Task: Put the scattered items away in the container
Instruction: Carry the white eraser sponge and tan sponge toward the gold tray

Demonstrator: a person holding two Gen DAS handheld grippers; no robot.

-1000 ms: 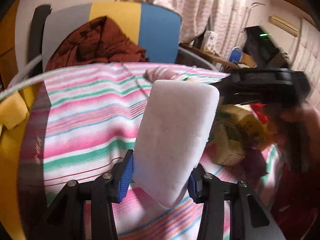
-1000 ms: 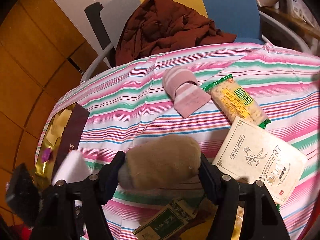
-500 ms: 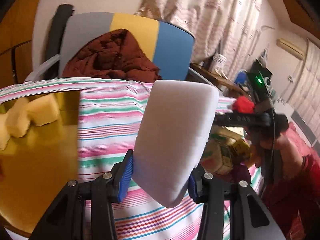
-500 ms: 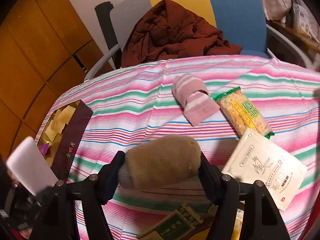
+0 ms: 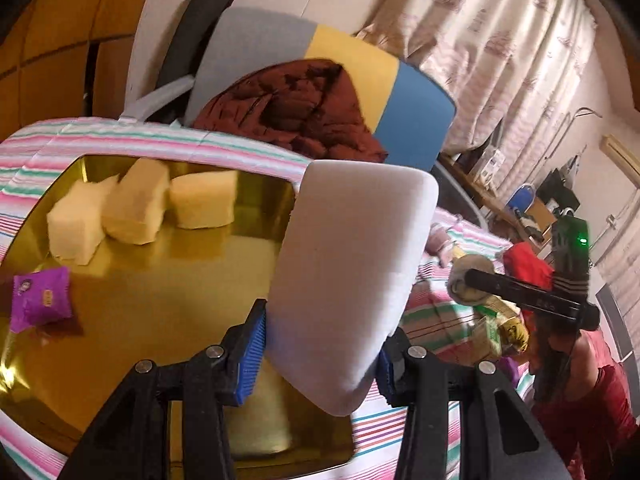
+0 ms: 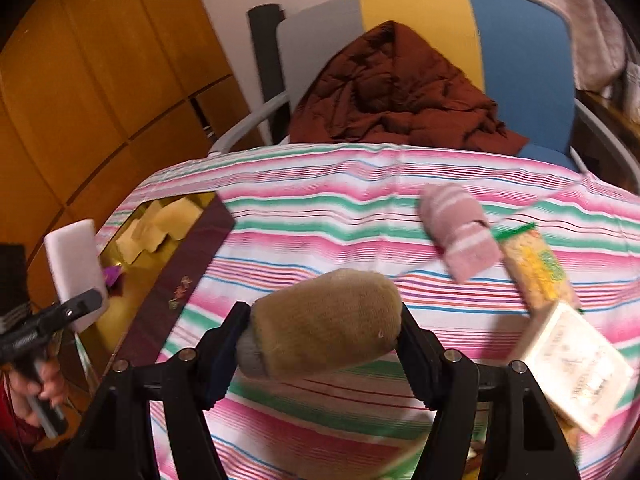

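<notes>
Nearest the lens, the left gripper [image 5: 320, 360] clamps the lower end of a white foam block [image 5: 352, 276], holding it upright above the near right part of the gold-lined box [image 5: 152, 304]. The block looks light and spongy, apt to give under the blue pads; a hold low on its narrow sides, as here, seems secure, though a hard squeeze would likely dent it.

The right gripper [image 6: 320, 356] is closed across a tan plush roll [image 6: 324, 324] over the striped table [image 6: 320, 208]. The roll appears soft, light and not slippery, and gripping across its middle should keep it from sagging at the ends.

Farther in, a purple sachet [image 5: 40, 300] lies on the box floor at left, with three pale yellow sponge pieces [image 5: 136, 208] along the far side.

Still scattered on the table's right: a cream paper packet [image 6: 572, 364], a green-edged cracker pack [image 6: 536, 272] likely brittle inside, and a pink striped sock [image 6: 460, 228], limp and easy to pinch anywhere.

Beyond the table, a brown jacket [image 6: 400, 96] is heaped on a grey, yellow and blue chair [image 6: 516, 40].
</notes>
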